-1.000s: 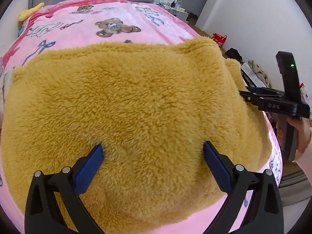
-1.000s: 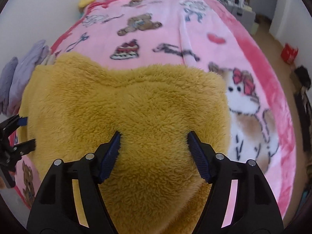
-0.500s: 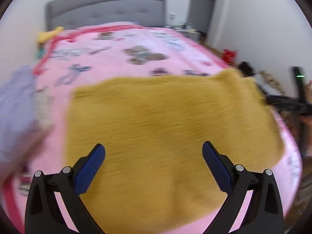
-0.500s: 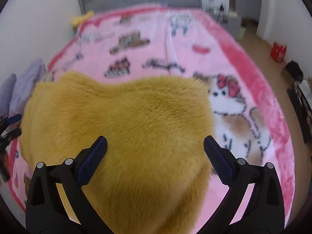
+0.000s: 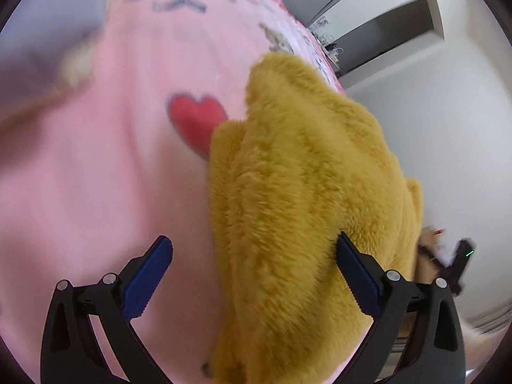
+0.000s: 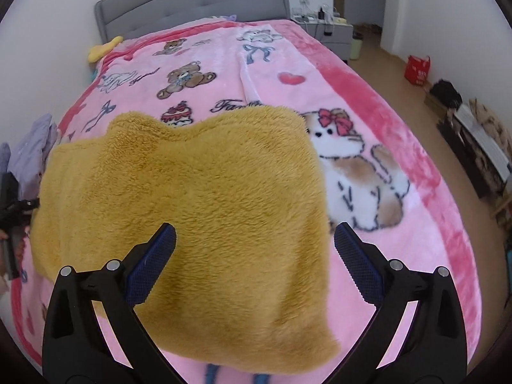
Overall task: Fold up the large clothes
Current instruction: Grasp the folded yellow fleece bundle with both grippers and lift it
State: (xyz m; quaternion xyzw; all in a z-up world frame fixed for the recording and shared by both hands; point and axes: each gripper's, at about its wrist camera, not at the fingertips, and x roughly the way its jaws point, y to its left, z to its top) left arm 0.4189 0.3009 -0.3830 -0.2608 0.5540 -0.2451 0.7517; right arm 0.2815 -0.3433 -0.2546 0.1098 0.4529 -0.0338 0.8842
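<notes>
The fleece (image 6: 192,211) is lying folded on the pink blanket (image 6: 368,102), near the bed's foot. Both grippers, left (image 5: 252,268) and right (image 6: 254,256), are hanging wide open above it, gripping nothing. The person is seemingly between folds; the next move calls for pinching an edge. The left view is blurring badly, and the fleece's near edge is disappearing beneath the jaws.
</notes>
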